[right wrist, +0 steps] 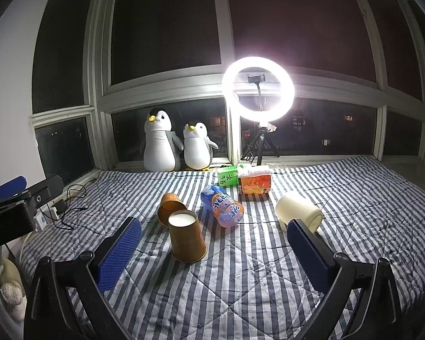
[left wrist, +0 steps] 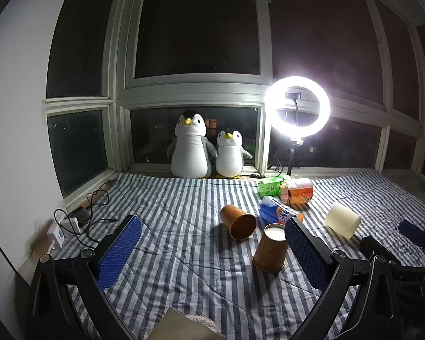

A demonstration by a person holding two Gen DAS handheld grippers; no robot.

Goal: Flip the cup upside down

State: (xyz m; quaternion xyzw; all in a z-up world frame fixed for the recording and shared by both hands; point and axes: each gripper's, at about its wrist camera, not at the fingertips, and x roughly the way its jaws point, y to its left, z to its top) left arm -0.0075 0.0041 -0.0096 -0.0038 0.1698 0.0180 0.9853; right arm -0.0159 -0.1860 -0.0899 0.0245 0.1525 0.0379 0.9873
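On the striped quilt (right wrist: pixel 240 283), your inverted brown paper cup (right wrist: pixel 187 236) stands rim-down at centre frame, apparently done; both grippers, left gripper (left wrist: pixel 212 252) and right gripper (right wrist: pixel 214 250), are spread apart, empty. The second brown cup (left wrist: pixel 238 222) lies sideways, unflipped.

Dim night room; a ring light (left wrist: pixel 297 106) at one o'clock flares hard, casting shadows toward six. Fisheye bends edges; corners black.

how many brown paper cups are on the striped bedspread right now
2. One brown cup stands upside down near the front, white base up. The other brown cup lies on its side just behind it, partly hidden in the right wrist view. No others show.
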